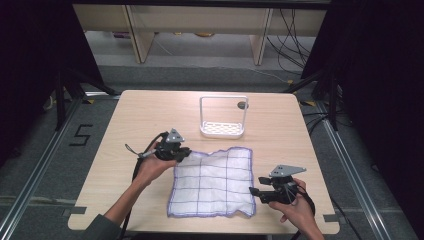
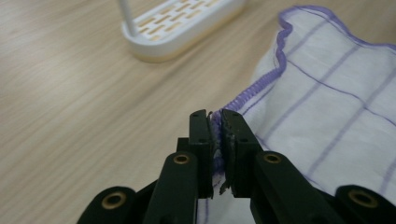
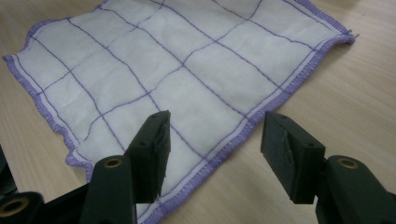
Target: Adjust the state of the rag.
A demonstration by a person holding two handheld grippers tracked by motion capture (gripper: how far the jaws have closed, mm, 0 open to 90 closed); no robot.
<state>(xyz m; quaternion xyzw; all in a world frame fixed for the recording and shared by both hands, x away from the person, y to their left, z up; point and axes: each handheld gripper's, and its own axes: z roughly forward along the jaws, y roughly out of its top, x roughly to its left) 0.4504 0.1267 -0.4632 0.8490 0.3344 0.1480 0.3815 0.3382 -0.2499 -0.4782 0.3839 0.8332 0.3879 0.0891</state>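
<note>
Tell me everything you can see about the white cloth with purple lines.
The cloth is thin white fabric with a purple grid and a stitched purple hem. It lies spread nearly flat on the wooden table, its edges wavy. The left gripper pinches its hem at one corner. The right gripper stands open at another corner, not gripping it.

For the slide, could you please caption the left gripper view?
Left tongs shut on the cloth's purple hem, white rack behind.
</note>
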